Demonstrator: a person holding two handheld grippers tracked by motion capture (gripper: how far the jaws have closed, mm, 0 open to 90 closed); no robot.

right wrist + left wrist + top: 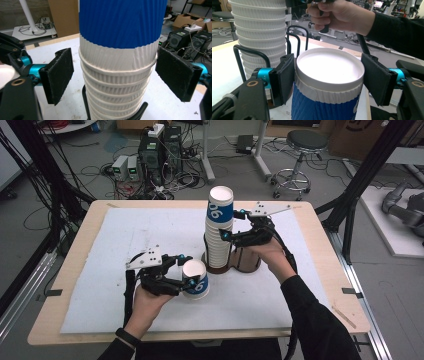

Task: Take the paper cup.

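Note:
A tall stack of upside-down paper cups [219, 235], white with a blue band on the top one, stands in a holder [247, 262] with black wire loops at mid-table. My right gripper [231, 224] is open around the stack's upper part. In the right gripper view its pads [58, 75] flank the stack [117, 82], with a small gap at the left pad. A single blue and white paper cup [197, 282] sits in front of and left of the stack. My left gripper [189, 272] is shut on it just under its rim [324, 105].
A white mat [125, 235] covers the wooden table [75, 250]. Beyond the far edge are computers and cables [155, 155] on the floor and a stool [300, 150]. Black frame posts [360, 180] stand at both sides.

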